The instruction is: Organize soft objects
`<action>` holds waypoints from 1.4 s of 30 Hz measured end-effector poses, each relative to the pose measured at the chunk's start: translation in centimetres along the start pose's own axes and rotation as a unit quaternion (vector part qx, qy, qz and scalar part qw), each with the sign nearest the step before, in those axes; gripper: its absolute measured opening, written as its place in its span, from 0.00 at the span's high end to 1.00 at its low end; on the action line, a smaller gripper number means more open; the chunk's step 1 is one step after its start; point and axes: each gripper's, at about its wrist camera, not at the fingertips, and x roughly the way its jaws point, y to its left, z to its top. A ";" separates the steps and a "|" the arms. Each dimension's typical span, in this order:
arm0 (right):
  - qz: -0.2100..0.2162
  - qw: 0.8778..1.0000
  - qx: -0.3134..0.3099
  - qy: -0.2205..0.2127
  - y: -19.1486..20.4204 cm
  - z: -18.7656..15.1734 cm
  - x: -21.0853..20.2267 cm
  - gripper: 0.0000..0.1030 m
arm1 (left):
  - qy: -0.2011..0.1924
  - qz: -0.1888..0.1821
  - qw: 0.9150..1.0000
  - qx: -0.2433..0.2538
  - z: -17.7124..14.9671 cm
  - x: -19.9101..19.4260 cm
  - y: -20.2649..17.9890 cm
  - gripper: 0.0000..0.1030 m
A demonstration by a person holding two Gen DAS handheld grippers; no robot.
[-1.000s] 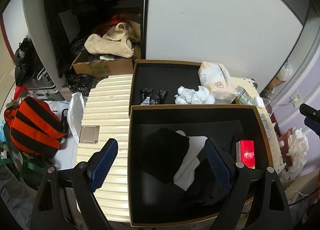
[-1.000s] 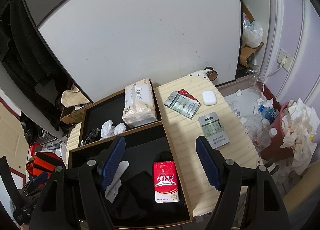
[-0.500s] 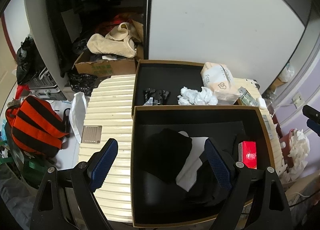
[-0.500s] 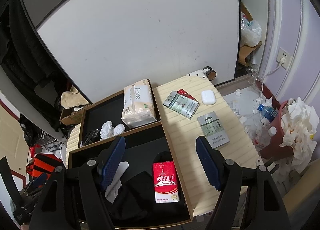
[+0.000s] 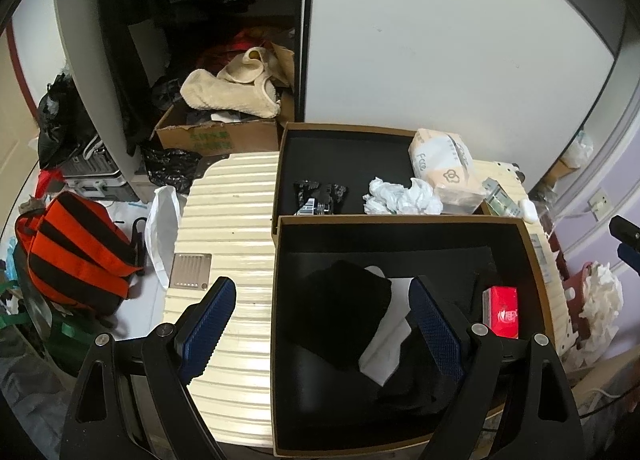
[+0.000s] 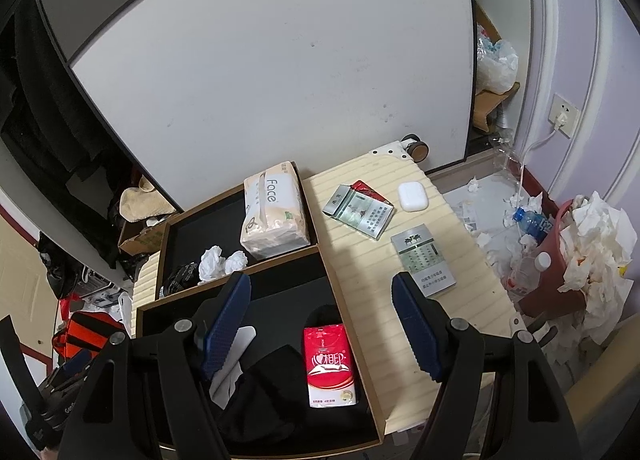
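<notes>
Two black-lined boxes sit on a cream ribbed suitcase. The near box [image 5: 400, 222] holds black cloth [image 5: 340, 316], a white piece [image 5: 386, 356] and a red tissue pack [image 6: 329, 365], which also shows in the left wrist view [image 5: 502, 312]. The far box [image 5: 344, 130] holds a Face tissue pack [image 6: 274, 210], crumpled white tissue [image 5: 402, 198] and a small black item [image 5: 320, 196]. My left gripper [image 5: 322, 332] is open and empty above the near box's left side. My right gripper [image 6: 320, 324] is open and empty above its right side.
Cigarette packs [image 6: 360, 212], a grey carton [image 6: 424, 260] and a white earbud case [image 6: 413, 196] lie on the suitcase [image 6: 400, 332]. A red bin full of tissues [image 6: 580, 256] stands right. A cardboard box with beige cloth [image 5: 228, 96] and an orange-black bag [image 5: 76, 252] are left.
Both grippers have drifted slightly; the view in the left wrist camera has shifted a little. Both stay open and empty, and nothing in the boxes has moved.
</notes>
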 end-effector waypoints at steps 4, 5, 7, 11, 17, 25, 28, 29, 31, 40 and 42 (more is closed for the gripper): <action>0.005 1.000 0.000 0.003 0.1 -0.2 0.1 0.31 | 0.001 0.000 1.000 0.005 0.2 0.4 -0.1 0.16; 0.007 1.000 0.001 0.005 0.1 -0.2 0.2 0.31 | 0.001 0.000 1.000 0.004 0.3 0.5 0.0 0.16; 0.009 1.000 0.001 0.010 0.2 -0.3 0.5 0.31 | 0.006 0.000 1.000 0.000 0.5 0.9 0.2 0.16; 0.011 1.000 -0.002 0.019 0.6 -0.8 0.8 0.31 | 0.024 -0.009 1.000 -0.006 1.0 2.3 0.7 0.16; 0.007 0.999 -0.007 0.035 1.2 -1.6 1.2 0.31 | 0.061 -0.040 0.997 0.024 2.0 6.3 -0.4 0.16; 0.000 0.999 -0.019 0.045 1.8 -2.5 1.6 0.31 | 0.150 -0.072 0.986 0.027 0.8 10.4 -2.1 0.16; 0.001 0.999 -0.017 0.047 1.9 -2.6 1.6 0.31 | 0.168 -0.057 0.982 0.057 0.0 12.0 -3.4 0.16; 0.001 0.999 -0.018 0.047 2.0 -2.6 1.6 0.31 | 0.173 -0.052 0.982 0.063 -0.2 12.5 -3.6 0.16; 0.001 0.999 -0.021 0.047 2.1 -2.8 1.6 0.31 | 0.190 -0.045 0.978 0.079 -0.8 13.6 -4.3 0.16; 0.008 0.999 -0.013 0.048 2.0 -2.7 1.5 0.31 | 0.201 -0.016 0.966 0.163 -3.0 14.9 -7.6 0.33; 0.010 0.999 -0.009 0.046 1.9 -2.6 1.4 0.31 | 0.218 -0.025 0.962 0.159 -3.4 15.5 -7.5 0.52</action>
